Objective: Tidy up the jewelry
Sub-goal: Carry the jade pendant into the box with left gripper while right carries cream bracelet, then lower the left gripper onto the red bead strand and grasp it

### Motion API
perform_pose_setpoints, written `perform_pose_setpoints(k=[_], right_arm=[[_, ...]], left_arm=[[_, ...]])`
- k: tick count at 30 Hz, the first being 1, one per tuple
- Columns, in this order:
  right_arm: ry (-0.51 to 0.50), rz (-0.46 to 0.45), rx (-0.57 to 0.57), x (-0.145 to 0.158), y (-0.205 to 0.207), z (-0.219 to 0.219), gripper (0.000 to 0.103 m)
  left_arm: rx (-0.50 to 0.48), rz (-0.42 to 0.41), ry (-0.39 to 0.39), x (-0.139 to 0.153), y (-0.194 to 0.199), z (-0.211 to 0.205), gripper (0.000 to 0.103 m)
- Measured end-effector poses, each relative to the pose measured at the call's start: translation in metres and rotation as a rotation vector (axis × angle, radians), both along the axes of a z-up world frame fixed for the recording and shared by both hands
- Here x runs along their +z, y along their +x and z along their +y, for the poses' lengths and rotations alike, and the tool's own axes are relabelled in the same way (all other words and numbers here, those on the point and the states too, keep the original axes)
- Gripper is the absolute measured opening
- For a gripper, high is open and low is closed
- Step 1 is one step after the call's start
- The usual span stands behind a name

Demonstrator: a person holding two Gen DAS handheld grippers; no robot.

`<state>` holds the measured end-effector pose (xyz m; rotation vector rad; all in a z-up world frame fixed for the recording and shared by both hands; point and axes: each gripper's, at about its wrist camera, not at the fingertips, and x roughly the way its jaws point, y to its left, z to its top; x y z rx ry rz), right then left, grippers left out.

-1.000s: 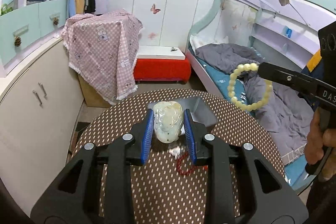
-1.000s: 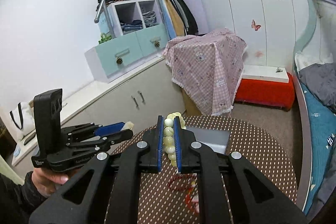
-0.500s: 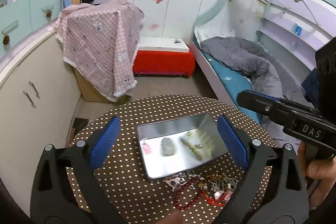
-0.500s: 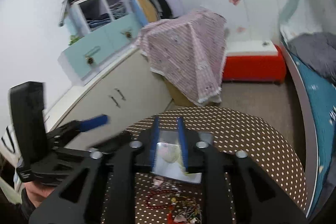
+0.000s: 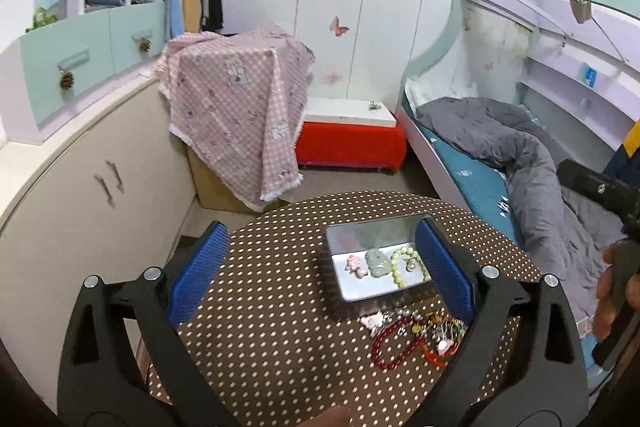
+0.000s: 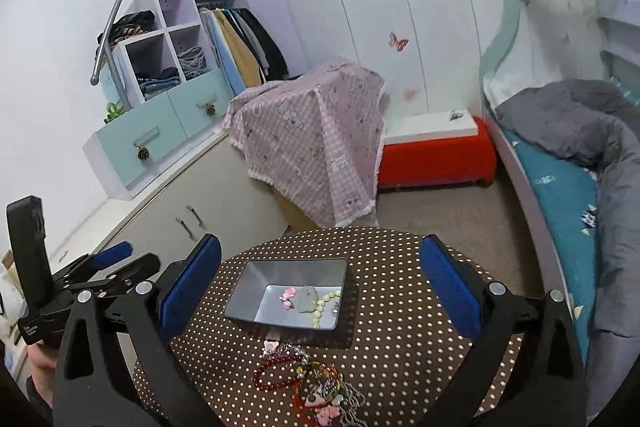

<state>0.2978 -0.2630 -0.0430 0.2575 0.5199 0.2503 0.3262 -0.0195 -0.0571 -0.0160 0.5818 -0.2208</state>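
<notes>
An open metal tin (image 5: 335,291) (image 6: 244,291) sits on the round table with the brown dotted cloth (image 5: 260,327) (image 6: 400,327). Inside it lie a pale jade pendant (image 5: 376,261) (image 6: 307,297), a cream bead bracelet (image 5: 404,267) (image 6: 324,303) and a small pink piece (image 5: 354,263) (image 6: 288,294). In front of the tin is a tangled heap of jewelry (image 5: 416,335) (image 6: 316,387) with a red bead bracelet (image 5: 390,345). My left gripper (image 5: 318,227) stands open above the table, holding nothing. The jaws of my right gripper (image 6: 320,239) are opening wide, with nothing between them.
A bed with a grey duvet (image 5: 520,155) runs along the right. A cream cabinet (image 5: 80,207) stands at the left. Behind the table are a box under a pink checked cloth (image 5: 240,107) and a red bench (image 5: 348,143). A hand (image 5: 616,287) holds the right gripper's handle.
Both grippers have opened and drawn back. The jade pendant left the left gripper and the bead bracelet left the right gripper; both now lie in the tin.
</notes>
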Motion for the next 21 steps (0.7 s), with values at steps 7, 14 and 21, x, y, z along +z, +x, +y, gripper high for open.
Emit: perform_pose_setpoints(k=[7,14,21], right_arm=[[-0.037,-0.027,-0.021,0.006,-0.035,0.001,0.096],[-0.07,-0.003,-0.038,-0.006,-0.052,0.002,0.096],[-0.054,0.05,-0.041,-0.027,-0.058,-0.003,0.096]], left_arm=[[0.019,-0.025,0.028,-0.004,-0.031,0.003,0.093],[0.004,-0.002,0.035,-0.018,-0.046,0.0,0.093],[-0.006,0.049,0.06,-0.042,-0.051,-0.004,0.093]])
